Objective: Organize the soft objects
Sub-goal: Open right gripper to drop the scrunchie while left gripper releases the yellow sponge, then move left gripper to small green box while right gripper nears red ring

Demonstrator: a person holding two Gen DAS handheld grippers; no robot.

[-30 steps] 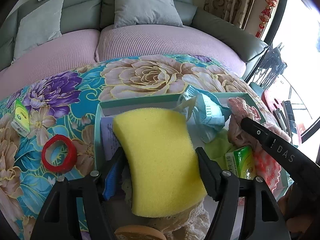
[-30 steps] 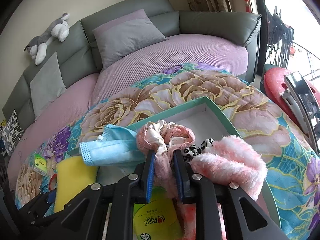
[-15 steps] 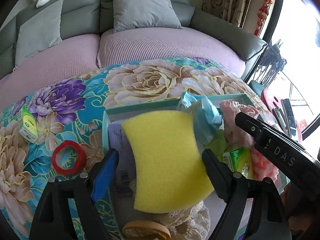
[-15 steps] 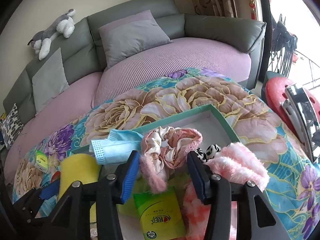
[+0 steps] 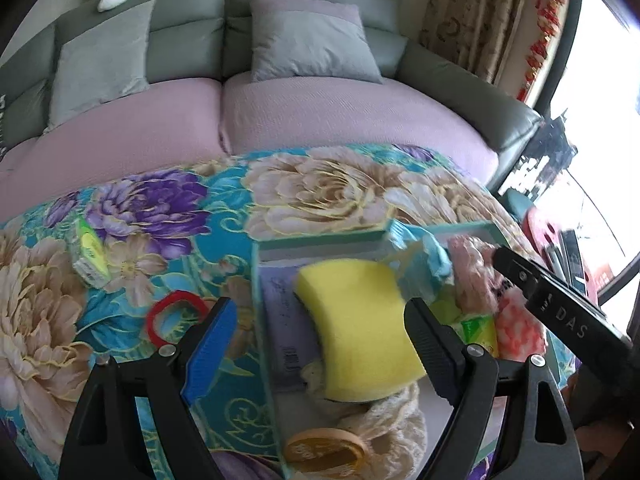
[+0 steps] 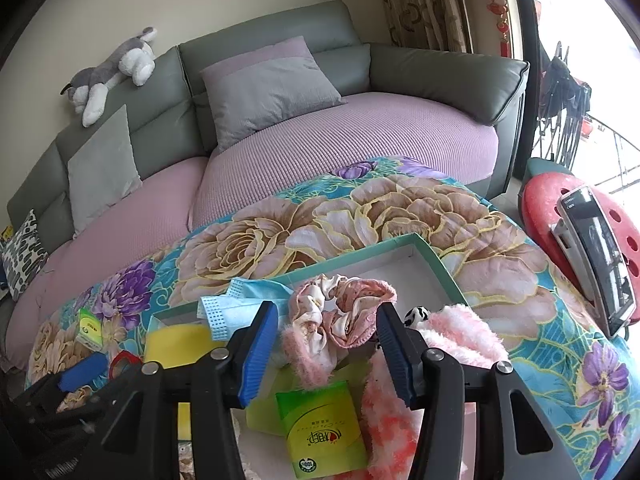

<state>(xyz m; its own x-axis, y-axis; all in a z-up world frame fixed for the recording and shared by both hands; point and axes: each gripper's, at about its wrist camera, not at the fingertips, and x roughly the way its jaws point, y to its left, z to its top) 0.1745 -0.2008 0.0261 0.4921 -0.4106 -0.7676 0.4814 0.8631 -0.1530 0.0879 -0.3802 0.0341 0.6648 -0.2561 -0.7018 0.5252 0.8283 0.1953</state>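
You are in a home living room. A grey curved sofa [image 6: 420, 68] with lilac seat covers fills your twelve o'clock, scatter cushions [image 6: 268, 88] leaning on it, a plush dog [image 6: 112, 68] along its back at eleven, patterned curtains [image 6: 424, 4] at one.

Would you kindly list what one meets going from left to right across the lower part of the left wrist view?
Green tissue packet on the blanket → red ring → yellow sponge → green tissue packet in the box → pink fluffy item.
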